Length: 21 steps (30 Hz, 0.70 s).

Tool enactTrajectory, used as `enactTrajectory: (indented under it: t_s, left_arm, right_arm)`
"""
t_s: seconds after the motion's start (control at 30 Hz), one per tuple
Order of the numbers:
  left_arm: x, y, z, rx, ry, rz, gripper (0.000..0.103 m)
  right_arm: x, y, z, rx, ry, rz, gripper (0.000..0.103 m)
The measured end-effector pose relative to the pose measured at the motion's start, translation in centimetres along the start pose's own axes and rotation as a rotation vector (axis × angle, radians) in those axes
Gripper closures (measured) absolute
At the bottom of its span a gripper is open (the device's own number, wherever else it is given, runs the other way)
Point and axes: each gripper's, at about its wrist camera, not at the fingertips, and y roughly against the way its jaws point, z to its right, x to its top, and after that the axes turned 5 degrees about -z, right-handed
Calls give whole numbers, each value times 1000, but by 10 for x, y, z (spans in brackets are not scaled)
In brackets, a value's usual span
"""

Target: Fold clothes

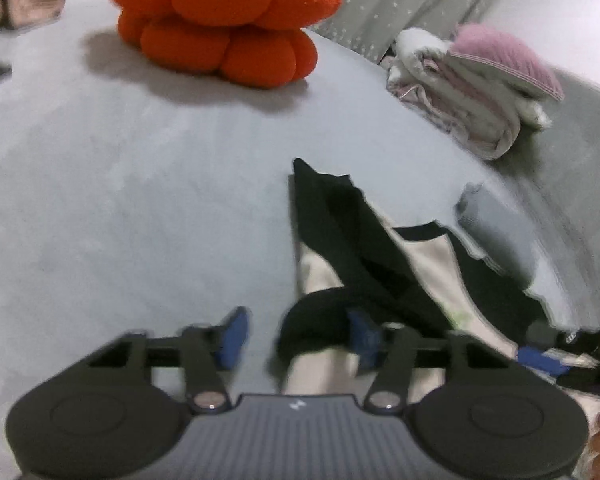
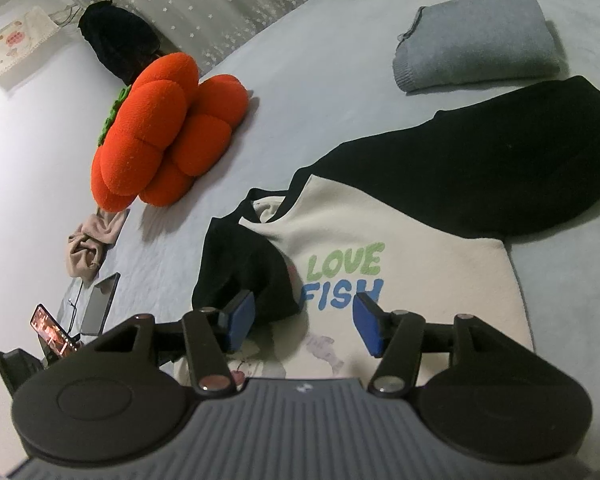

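Left hand-held gripper (image 1: 296,340): jaws partly spread, the black cuff (image 1: 312,330) of the sweatshirt's sleeve between them. It lies against the right-side pad (image 1: 362,334); the left-side pad (image 1: 234,336) stands clear of the fabric, so no pinch is visible (frame is motion-blurred, so contact is hard to call).

Right hand-held gripper (image 2: 304,322): spread wide, nothing between the pads, hovering over the chest print of the sweatshirt (image 2: 400,240). Whether it touches the cloth cannot be told.

Sweatshirt lies face up on the bed (image 1: 120,200), cream body with "LOVE FISH" readable. One black sleeve (image 2: 240,264) is drawn in over the chest beside the print. The other black sleeve (image 2: 480,168) lies stretched out to the side, unfolded.

Progress, as a judgement: this garment is early in its fold — first sleeve in or nearly in, second sleeve and the body fold still to do. Done already: a folded grey item (image 2: 476,40) just beyond the sweatshirt and a folded pink-and-white stack (image 1: 472,92) farther off. A crumpled beige cloth (image 2: 92,244) near the orange pumpkin cushion (image 2: 160,128) looks unfolded (may or may not be part of the job).
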Motion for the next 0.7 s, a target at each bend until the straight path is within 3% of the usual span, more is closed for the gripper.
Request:
enactTrajectory:
  t_s: [0.13, 0.4, 0.7]
  left_arm:
    - [1, 4, 8, 2, -10, 16, 84]
    - [8, 31, 31, 95, -96, 144, 86]
    - [28, 61, 28, 240, -151, 279, 88]
  right_arm:
    - [-1, 1, -2, 7, 7, -2, 44]
    - [-1, 3, -1, 10, 1, 5, 44]
    - [-1, 5, 0, 13, -7, 13, 44]
